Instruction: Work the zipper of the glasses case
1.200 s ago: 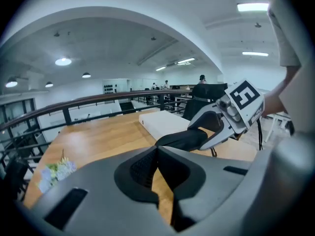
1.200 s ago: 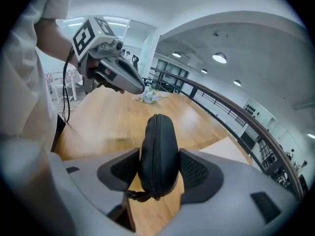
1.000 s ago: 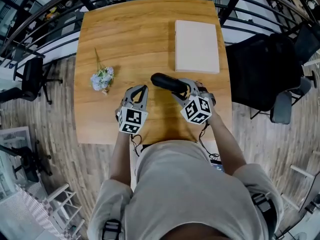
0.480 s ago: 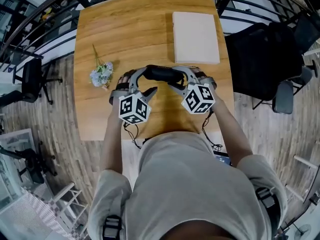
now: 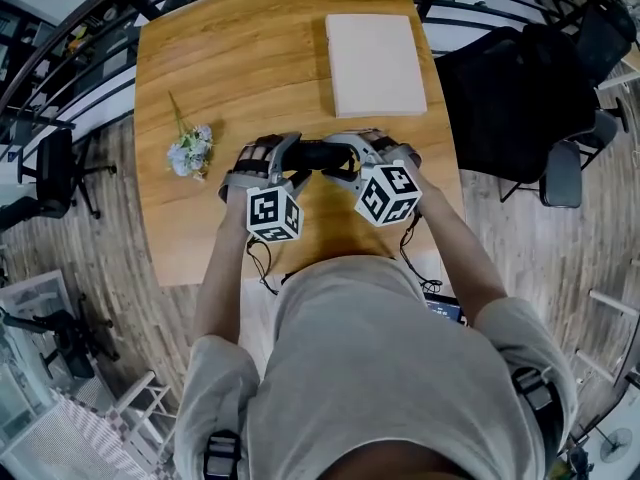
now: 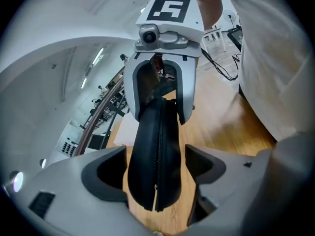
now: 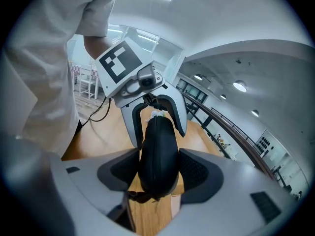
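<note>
Both forearms reach out side by side over the wooden table [image 5: 196, 230]. The left gripper [image 5: 289, 164] has just been opening, its jaws wide and clear around one end of the black glasses case [image 5: 321, 154]. The right gripper [image 5: 346, 159] clamps the other end.

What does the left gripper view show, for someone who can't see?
A black glasses case, zipper facing us, sits between the jaws of the left claw, which have just been opening and stand clear of it. The right claw grips its far end over a wooden table.
</note>
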Demonstrator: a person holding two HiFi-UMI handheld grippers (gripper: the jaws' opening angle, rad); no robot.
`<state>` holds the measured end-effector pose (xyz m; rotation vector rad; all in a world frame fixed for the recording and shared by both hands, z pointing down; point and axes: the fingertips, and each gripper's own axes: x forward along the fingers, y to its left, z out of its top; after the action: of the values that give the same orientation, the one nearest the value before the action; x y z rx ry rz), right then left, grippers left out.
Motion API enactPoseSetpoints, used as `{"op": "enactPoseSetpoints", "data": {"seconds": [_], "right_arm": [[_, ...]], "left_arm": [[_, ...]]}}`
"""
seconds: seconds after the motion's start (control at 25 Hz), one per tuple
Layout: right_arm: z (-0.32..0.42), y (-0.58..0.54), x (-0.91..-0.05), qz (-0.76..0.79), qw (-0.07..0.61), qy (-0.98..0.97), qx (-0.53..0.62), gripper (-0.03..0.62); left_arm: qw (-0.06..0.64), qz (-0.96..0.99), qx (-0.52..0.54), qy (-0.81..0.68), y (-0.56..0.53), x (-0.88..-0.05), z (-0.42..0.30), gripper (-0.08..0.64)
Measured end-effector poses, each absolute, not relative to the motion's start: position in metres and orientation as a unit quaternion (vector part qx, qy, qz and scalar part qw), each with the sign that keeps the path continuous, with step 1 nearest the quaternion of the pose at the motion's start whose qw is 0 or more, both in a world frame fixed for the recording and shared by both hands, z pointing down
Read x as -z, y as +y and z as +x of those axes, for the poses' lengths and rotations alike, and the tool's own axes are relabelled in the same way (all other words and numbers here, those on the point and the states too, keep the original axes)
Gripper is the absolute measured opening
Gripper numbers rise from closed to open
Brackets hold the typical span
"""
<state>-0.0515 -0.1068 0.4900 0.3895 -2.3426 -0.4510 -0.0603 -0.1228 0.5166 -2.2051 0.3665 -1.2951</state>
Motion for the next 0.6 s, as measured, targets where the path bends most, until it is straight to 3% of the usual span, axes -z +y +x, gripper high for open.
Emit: {"op": "enactPoseSetpoints", "data": {"seconds": [0.2,0.28,0.44,0.6], "right_arm": [[-0.054,-0.103,-0.489,0.146,0.351,-0.908,0.174,0.272],[-0.054,-0.101,-0.491,0.139,0.354,-0.908,0.174,0.272],[-0.059,-0.1,-0.493,0.144,0.35,-0.91,0.168,0.272],[-0.058,-0.106,-0.479,0.2,0.275,-0.936,0.09,0.272]], "left_arm": [[0.28,-0.816,0.483,0.149,-0.125,-0.52,-0.065,0.36],[0.276,-0.816,0.486,0.147,-0.123,-0.521,-0.067,0.298],[0.263,-0.82,0.485,0.15,-0.121,-0.523,-0.072,0.29],[0.222,-0.842,0.456,0.186,-0.122,-0.522,-0.084,0.288]]}}
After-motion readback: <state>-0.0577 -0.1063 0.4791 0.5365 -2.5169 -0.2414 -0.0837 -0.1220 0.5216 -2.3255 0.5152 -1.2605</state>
